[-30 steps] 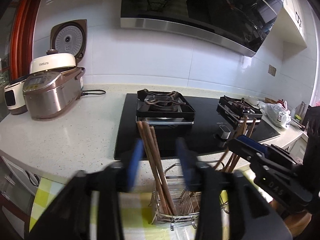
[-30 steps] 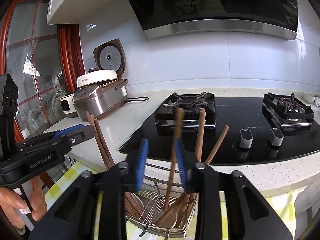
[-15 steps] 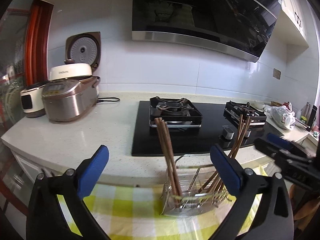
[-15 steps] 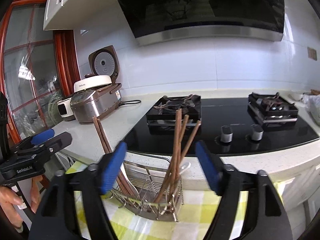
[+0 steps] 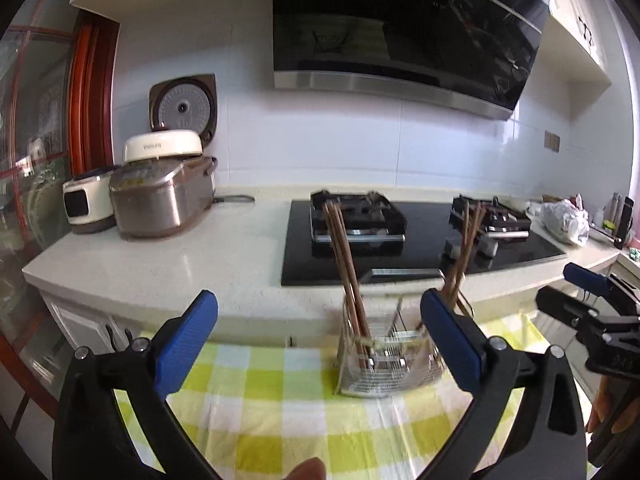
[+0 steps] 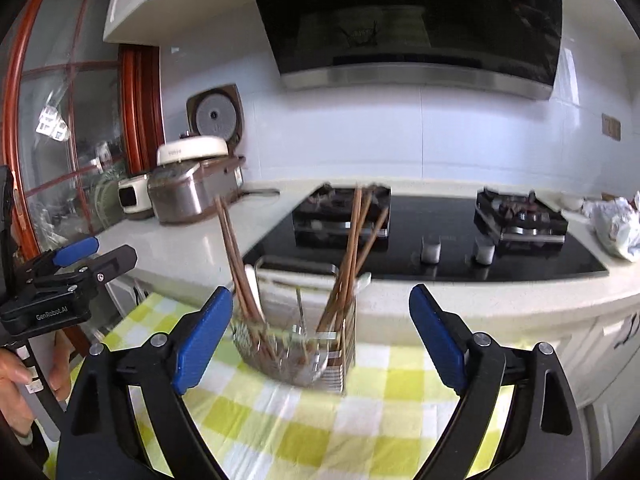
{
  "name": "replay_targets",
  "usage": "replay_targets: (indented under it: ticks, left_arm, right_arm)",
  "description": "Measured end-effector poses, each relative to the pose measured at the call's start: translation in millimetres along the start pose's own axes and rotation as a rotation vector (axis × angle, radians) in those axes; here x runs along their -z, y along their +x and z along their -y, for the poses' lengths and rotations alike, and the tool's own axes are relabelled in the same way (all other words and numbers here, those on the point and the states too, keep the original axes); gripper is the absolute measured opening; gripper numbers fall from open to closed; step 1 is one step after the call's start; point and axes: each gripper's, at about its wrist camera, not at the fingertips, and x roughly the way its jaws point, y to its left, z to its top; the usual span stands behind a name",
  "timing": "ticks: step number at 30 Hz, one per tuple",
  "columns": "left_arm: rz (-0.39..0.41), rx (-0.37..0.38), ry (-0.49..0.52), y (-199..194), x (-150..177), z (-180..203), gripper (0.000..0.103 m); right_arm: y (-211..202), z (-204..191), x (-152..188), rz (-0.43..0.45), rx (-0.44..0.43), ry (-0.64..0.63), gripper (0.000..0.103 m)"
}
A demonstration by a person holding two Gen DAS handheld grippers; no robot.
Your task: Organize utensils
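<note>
A wire utensil basket (image 5: pixel 390 364) stands on a yellow-checked tablecloth (image 5: pixel 280 416). Brown chopsticks stand in its left part (image 5: pixel 344 256) and its right part (image 5: pixel 460 264). My left gripper (image 5: pixel 320 336) is open and empty, a little back from the basket. In the right wrist view the basket (image 6: pixel 300 352) holds chopsticks on the left (image 6: pixel 236 264) and right (image 6: pixel 352 256), with a white spoon handle behind. My right gripper (image 6: pixel 320 332) is open and empty, in front of the basket. Each gripper shows at the edge of the other's view (image 5: pixel 592 304) (image 6: pixel 68 272).
Behind the table runs a white counter (image 5: pixel 160 256) with a black gas hob (image 5: pixel 420 236), rice cookers (image 5: pixel 160 196) at the left and a plastic bag (image 5: pixel 564 220) at the right. A range hood (image 5: pixel 400 28) hangs above.
Both grippers opened wide and drew back from the basket. The chopsticks they were closed around now stand free in the basket.
</note>
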Motion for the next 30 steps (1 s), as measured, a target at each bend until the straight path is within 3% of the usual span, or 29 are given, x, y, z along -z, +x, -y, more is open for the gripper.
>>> replay_targets:
  ticks: [13, 21, 30]
  left_arm:
    - [-0.027, 0.024, 0.045, 1, 33, 13, 0.098]
    - [-0.082, 0.036, 0.040, 12, 46, 12, 0.098]
    - [-0.083, 0.033, 0.013, 11, 52, 11, 0.098]
  right_arm:
    - [1, 4, 26, -0.076, 0.006, 0.008, 0.084]
    - [5, 9, 34, -0.093, 0.022, -0.016, 0.084]
    - [7, 8, 37, -0.102, 0.029, -0.010, 0.084]
